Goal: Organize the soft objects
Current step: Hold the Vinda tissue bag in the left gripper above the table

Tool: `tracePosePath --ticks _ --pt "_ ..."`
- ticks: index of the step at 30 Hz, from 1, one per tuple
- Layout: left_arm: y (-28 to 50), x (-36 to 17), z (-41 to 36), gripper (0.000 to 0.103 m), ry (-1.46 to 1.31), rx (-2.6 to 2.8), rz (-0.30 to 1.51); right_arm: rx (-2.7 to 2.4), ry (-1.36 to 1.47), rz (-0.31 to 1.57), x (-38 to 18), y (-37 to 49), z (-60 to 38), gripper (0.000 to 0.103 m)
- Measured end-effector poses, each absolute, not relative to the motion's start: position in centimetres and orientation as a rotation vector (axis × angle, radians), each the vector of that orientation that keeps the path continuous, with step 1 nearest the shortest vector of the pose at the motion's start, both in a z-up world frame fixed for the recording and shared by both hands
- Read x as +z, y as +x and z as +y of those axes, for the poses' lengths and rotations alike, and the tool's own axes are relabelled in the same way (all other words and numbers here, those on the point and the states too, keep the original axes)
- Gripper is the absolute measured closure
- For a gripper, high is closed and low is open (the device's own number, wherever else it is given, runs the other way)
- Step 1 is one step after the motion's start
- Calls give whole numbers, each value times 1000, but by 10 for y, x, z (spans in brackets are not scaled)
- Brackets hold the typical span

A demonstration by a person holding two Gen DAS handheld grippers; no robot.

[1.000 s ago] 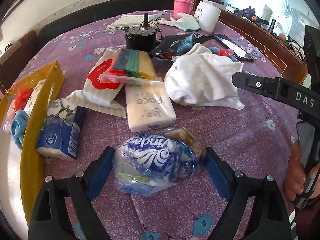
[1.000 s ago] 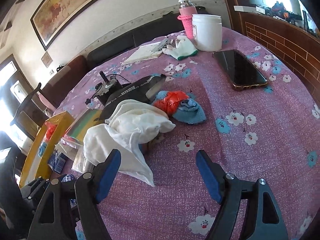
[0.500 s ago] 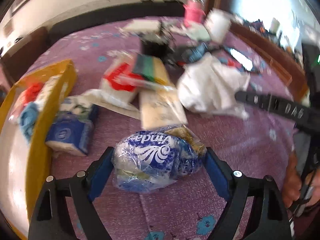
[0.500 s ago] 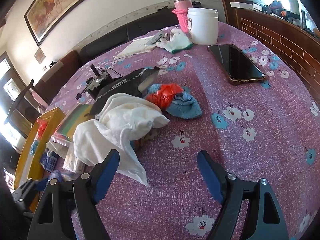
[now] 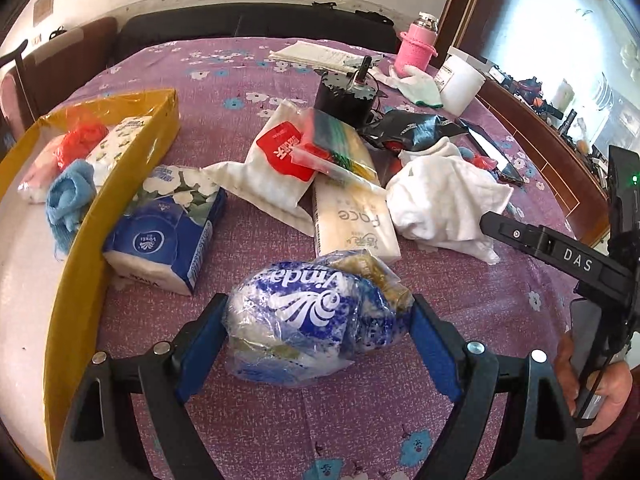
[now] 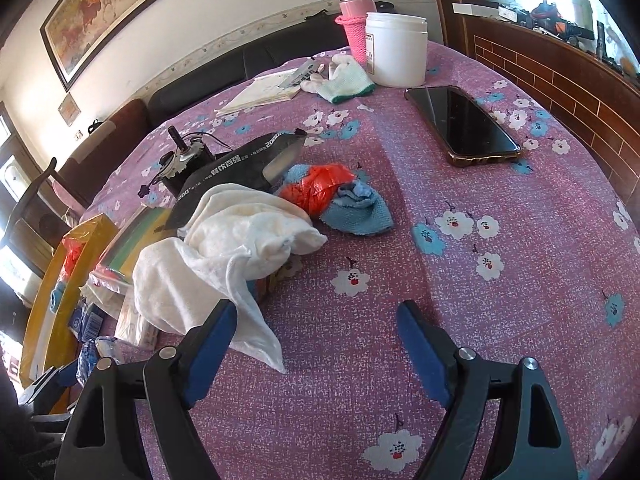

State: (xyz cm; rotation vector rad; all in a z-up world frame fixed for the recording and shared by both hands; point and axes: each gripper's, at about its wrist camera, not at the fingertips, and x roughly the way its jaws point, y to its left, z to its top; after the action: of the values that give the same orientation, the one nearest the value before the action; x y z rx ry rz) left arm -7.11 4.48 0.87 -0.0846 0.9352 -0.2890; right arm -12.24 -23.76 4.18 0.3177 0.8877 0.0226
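Observation:
My left gripper [image 5: 318,305] is shut on a blue-and-white Vinda plastic bag [image 5: 300,316] of soft stuff, both blue pads pressed on its sides, just over the purple flowered tablecloth [image 5: 248,420]. To its left stands a yellow open box [image 5: 80,264] that holds a blue cloth [image 5: 70,196], a red bag [image 5: 80,144] and a tissue pack. My right gripper [image 6: 316,312] hovers over the cloth with its jaws opening and nothing gripped. A corner of the white towel [image 6: 224,248] lies against its left finger. Beyond lie a blue cloth [image 6: 356,212] and a red bag [image 6: 316,188].
A blue tissue pack [image 5: 164,232], a Face tissue pack [image 5: 356,220], a white pouch [image 5: 272,168] and a bag of coloured cloths [image 5: 332,140] lie mid-table. Farther off are a black motor [image 5: 344,96], a phone [image 6: 460,124], a white jar [image 6: 396,48], a pink bottle [image 6: 354,16] and a glove [image 6: 344,76].
The left gripper has rolled and swung toward the yellow box, which now fills more of the left side; the Vinda bag stays in its grip. The right jaws stand slightly wider.

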Motion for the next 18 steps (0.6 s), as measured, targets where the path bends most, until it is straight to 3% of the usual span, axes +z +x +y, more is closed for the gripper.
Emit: tracePosePath --ticks 8,18 --pt "-72 9 48 16 -97 -286 933 30 311 893 41 -122 -236 13" --pt "-73 9 54 16 -130 -296 927 62 239 935 39 -112 -223 1"
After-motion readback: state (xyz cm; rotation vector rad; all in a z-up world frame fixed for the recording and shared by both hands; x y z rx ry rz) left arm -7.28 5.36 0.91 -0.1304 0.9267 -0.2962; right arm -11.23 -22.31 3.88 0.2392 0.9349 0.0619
